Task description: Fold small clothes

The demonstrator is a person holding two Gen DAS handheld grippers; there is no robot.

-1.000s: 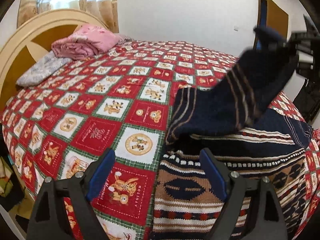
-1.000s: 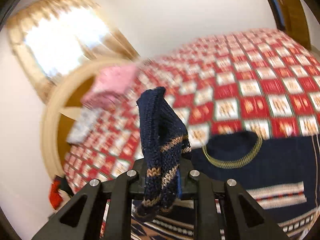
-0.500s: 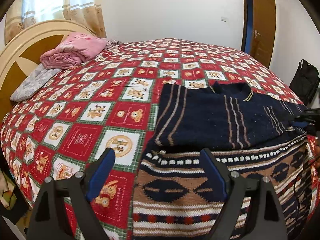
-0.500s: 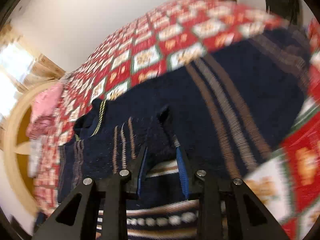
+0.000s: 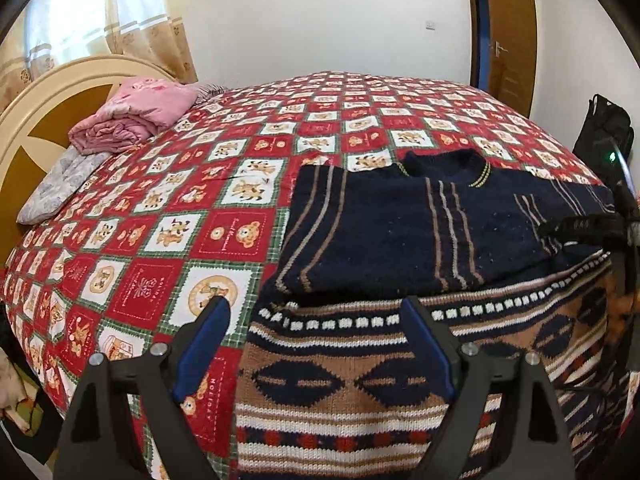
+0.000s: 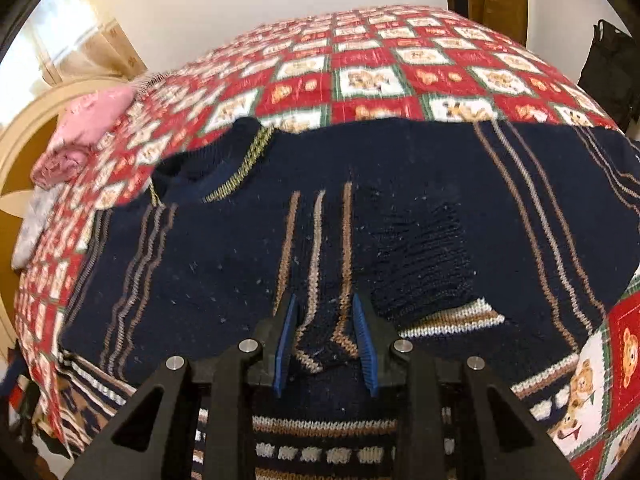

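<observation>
Lying at left edge: one pink blanket (image 5: 136, 116) and one grey pillow (image 5: 60, 184), against the headboard (image 5: 40, 120).
Open room: bare quilt (image 5: 240, 184) runs wide to the left of the sweater and behind it.
Left hand-held gripper (image 5: 315, 306): one, jaws spread wide and empty, above the sweater's left hem edge.
Sweater (image 5: 380, 232): one, flat on the bed's near right part, neck away, hem at the near edge, two sleeves across its front.
Right hand-held gripper (image 6: 324, 300): one, partly spread, a sleeve (image 6: 320, 260) end loose between its pads, unpinched.
Right edge: one door (image 5: 508, 36) and one black bag (image 5: 604, 128), beyond the bed.
</observation>
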